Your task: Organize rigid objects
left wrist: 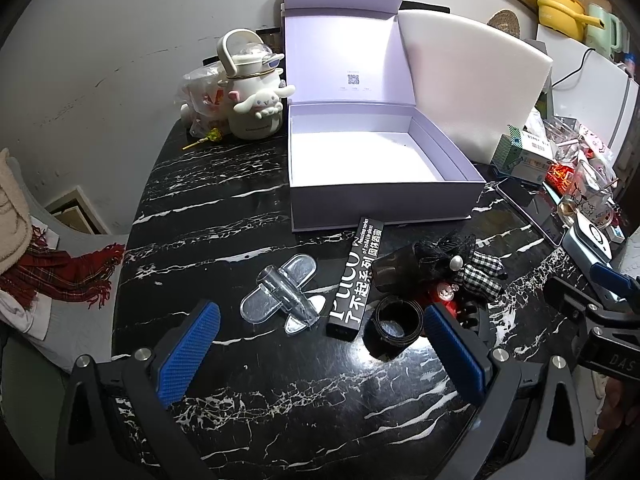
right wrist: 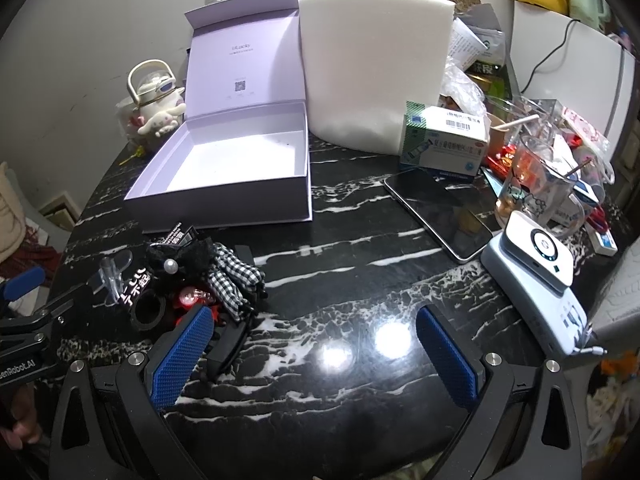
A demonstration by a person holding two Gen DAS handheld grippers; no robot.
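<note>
A: What do I have on the left wrist feed?

B: My left gripper [left wrist: 320,344] is spread wide, nothing between its blue pads. At eleven o'clock lies the clear plastic stand [left wrist: 282,294]; at twelve the long black box with white lettering [left wrist: 356,280]; at one the black ring-shaped lid [left wrist: 394,326], touching the right pad. Behind them, the open lilac cardboard gift box [left wrist: 384,160], lid upright.

A: And the right?

B: My right gripper [right wrist: 314,356] is also spread, over bare black marble tabletop [right wrist: 340,276]. The black-and-white gingham bow clip [right wrist: 232,276] sits at ten o'clock; a dark smartphone [right wrist: 438,214] at one; a white power bank [right wrist: 536,272] at two
</note>
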